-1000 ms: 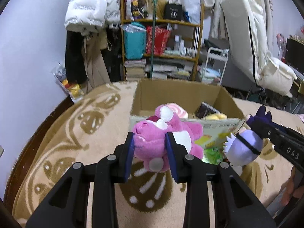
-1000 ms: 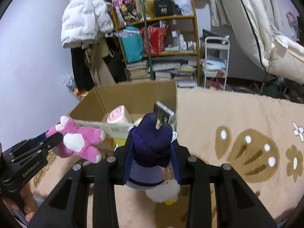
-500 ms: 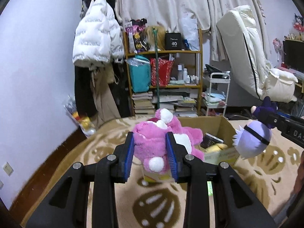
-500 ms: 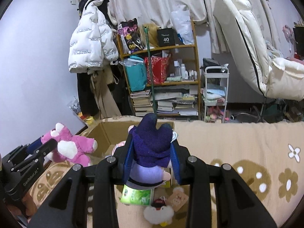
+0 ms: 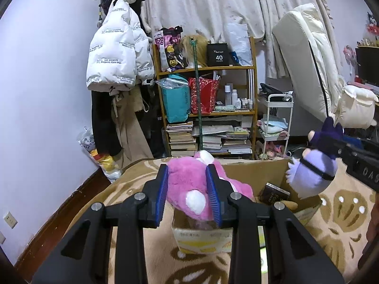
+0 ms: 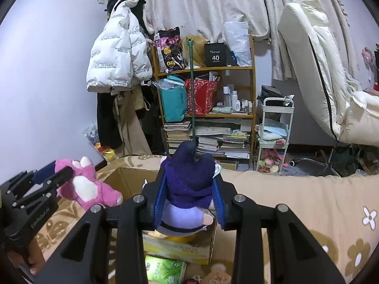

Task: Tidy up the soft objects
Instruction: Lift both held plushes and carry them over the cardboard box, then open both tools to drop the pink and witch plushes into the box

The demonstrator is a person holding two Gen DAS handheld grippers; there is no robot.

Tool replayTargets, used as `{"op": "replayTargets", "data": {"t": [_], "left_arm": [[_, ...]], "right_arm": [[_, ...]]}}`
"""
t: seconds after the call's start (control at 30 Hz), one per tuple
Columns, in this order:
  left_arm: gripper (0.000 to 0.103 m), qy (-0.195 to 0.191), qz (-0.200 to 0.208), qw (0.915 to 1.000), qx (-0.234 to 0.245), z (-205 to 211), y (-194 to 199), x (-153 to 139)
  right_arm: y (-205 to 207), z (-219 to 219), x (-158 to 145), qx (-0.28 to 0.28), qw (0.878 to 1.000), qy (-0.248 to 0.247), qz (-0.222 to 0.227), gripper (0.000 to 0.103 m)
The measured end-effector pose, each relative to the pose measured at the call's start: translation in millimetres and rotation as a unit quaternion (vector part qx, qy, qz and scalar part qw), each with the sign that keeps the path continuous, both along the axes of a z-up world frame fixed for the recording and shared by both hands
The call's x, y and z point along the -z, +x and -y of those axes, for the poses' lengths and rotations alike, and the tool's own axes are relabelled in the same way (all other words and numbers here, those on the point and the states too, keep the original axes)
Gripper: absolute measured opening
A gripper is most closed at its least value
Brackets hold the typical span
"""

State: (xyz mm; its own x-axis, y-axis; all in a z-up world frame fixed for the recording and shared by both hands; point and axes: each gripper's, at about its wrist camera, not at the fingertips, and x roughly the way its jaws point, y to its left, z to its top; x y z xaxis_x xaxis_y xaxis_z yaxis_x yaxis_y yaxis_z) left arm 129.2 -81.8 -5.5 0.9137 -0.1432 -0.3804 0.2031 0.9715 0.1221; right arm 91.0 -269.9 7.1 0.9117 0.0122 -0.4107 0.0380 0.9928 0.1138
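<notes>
Here fluffy pink plush (image 5: 187, 184) bulges between ribbed blue left claw (image 5: 188, 195) pads

A box (image 5: 258, 172) sat on the rug (image 5: 132, 184), with a shelf (image 5: 206, 108) behind it and a cart (image 5: 276, 123) to the shelf's right. A bear (image 5: 189, 184) hung over the box's left edge, a doll (image 5: 312, 172) over its right.

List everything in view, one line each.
pink plush: 1, pink and white, held above the box
purple plush: 1, purple and lilac, held above the box
cardboard box: 1, brown, on the rug
rug: 1, beige, brown prints
shelf: 1, wooden, back wall
puffer jacket: 1, white, hanging
green packet: 1, before the box
left gripper: 1, black, blue fingers, shut
right gripper: 1, black, blue fingers, shut
</notes>
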Motion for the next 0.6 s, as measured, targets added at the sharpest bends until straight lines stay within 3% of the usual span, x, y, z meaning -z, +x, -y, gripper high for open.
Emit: {"op": "replayTargets", "data": {"t": [0.3, 0.6], "left_arm": [[0.031, 0.026, -0.025, 0.9992, -0.020, 6, 21, 27], [0.032, 0.046, -0.043, 0.9980, -0.004, 17, 23, 43]], "right_arm": [[26, 10, 27, 0.009, 0.999, 0.011, -0.038, 0.038], [31, 12, 45, -0.006, 0.998, 0.027, -0.064, 0.041]]}}
